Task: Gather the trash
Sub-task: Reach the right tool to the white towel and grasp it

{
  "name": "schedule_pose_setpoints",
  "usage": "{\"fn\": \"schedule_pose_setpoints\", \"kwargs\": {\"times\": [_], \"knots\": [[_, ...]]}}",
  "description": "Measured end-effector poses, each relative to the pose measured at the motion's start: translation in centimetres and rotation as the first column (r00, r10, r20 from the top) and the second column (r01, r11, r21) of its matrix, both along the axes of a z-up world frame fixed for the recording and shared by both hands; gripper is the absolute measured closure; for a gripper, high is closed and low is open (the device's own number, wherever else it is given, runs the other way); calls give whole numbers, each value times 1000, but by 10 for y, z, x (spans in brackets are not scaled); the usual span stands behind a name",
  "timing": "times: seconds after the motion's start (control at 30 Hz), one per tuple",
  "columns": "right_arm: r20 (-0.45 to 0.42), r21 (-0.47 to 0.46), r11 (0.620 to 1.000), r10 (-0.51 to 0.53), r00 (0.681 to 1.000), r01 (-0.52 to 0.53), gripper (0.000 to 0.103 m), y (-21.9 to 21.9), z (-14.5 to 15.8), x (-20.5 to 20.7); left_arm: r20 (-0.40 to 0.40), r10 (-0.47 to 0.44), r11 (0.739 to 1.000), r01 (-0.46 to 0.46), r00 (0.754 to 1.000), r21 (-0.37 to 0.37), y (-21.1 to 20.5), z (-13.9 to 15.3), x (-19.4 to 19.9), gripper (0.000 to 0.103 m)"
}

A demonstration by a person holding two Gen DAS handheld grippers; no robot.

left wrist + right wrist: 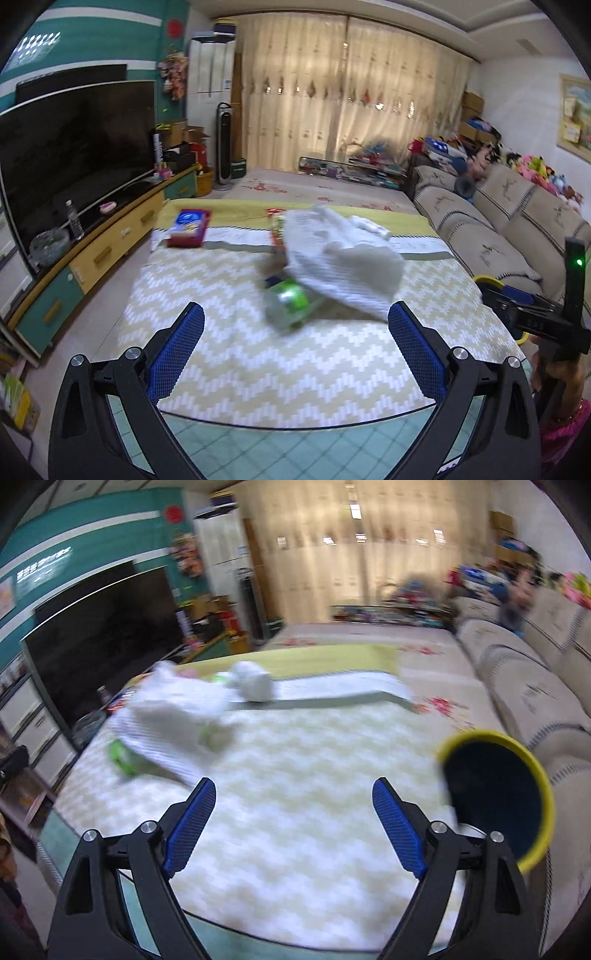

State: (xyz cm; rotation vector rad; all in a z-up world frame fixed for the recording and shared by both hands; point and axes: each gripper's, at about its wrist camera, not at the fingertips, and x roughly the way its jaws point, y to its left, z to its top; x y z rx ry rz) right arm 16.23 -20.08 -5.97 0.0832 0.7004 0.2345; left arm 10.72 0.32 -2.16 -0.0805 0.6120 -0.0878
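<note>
A crumpled white paper towel (340, 254) lies on the zigzag-patterned table (258, 369), partly over a clear plastic bottle with a green label (290, 302). A red and blue packet (188, 227) and a white tube (371, 225) lie farther back. My left gripper (295, 332) is open just short of the bottle, nothing between its blue pads. My right gripper (293, 808) is open and empty over the table; the towel (173, 716), the bottle (123, 758) and a white wad (255, 685) lie ahead to its left. A yellow-rimmed dark bin (498, 794) stands at the table's right edge.
A television (74, 155) on a low yellow and teal cabinet (92, 258) runs along the left. A beige sofa (498, 229) with soft toys lines the right. Curtains (351, 92) close the far wall. The other hand-held gripper body (543, 317) shows at the right in the left wrist view.
</note>
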Motion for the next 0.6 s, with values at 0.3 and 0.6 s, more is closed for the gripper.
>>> {"fn": "schedule_pose_setpoints", "kwargs": {"times": [0.3, 0.6], "knots": [[25, -37, 985, 171, 985, -171, 21, 105, 15, 47, -21, 41, 998, -42, 999, -42, 34, -15, -10, 5], [-50, -84, 972, 215, 975, -219, 33, 154, 7, 104, -55, 51, 996, -54, 997, -66, 41, -28, -4, 5]]}}
